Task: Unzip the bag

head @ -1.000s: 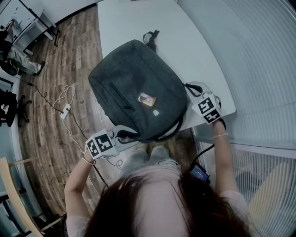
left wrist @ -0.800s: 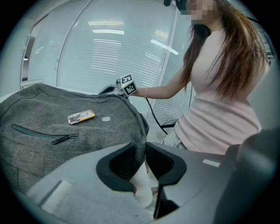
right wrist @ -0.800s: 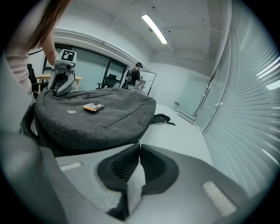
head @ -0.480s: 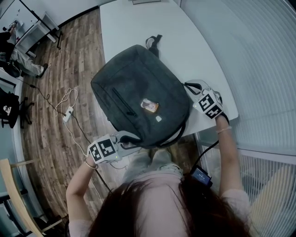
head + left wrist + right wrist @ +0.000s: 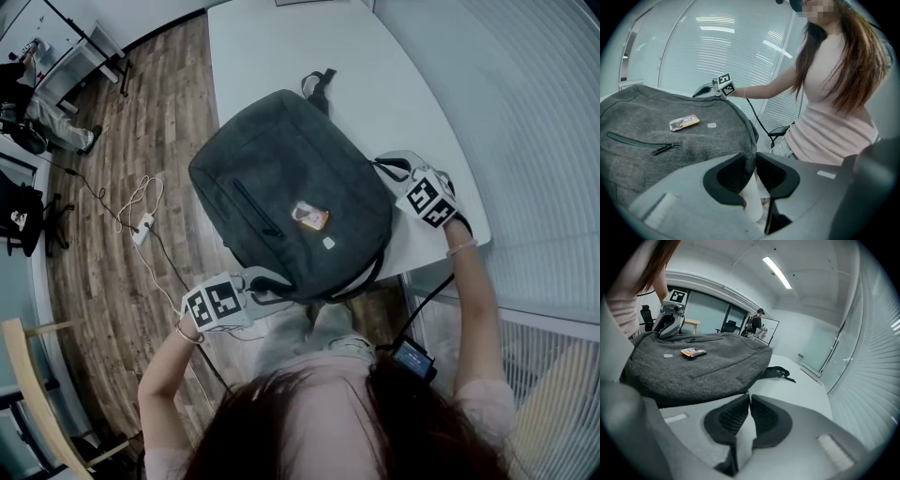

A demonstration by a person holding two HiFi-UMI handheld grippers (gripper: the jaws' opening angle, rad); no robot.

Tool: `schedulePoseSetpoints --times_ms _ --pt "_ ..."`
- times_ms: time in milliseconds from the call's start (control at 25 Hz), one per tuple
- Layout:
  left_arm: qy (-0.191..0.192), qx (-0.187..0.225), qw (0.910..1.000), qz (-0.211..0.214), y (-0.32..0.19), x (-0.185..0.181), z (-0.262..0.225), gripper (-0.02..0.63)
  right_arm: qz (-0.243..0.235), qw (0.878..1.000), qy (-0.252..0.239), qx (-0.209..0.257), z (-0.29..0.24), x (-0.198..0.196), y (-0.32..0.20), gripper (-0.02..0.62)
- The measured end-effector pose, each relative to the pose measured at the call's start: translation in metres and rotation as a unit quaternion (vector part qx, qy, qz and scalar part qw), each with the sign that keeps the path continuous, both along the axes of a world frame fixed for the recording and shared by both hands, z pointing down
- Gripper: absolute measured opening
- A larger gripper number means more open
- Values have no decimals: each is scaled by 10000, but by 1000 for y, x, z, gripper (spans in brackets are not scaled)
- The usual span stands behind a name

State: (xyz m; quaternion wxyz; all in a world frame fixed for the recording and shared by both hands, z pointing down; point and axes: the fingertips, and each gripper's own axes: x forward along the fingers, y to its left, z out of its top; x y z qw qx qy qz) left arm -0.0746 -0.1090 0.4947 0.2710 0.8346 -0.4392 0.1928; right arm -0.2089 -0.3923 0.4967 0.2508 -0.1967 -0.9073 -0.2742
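Seemingly soft and floppy, so best pinned on the table [image 5: 281, 56] by the 7 o'clock hem of the bag [image 5: 291, 206], clamped in the left gripper [image 5: 265, 283], and tugged at 2 o'clock by the zipper pull [image 5: 749, 393] apparently nipped in the right gripper [image 5: 384, 169], jaws just loosening.

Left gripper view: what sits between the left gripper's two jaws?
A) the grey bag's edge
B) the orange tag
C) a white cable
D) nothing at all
A: the left gripper has its jaws closed on the edge of the grey bag, whose fabric runs down between them.
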Motion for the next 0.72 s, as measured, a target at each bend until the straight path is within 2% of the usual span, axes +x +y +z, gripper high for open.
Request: schedulePoseSetpoints --times_ms 280,480,720 --pt "92 -87 9999 91 1 3 2 94 -151 9999 48 -64 3 -15 2 25" --pt "105 -119 9998 111 0 4 1 92 -285 9992 17 285 0 -22 -1 25" --pt "128 -160 9997 100 -3 6 -1 91 -373 9993 -28 -3 1 -28 1 25"
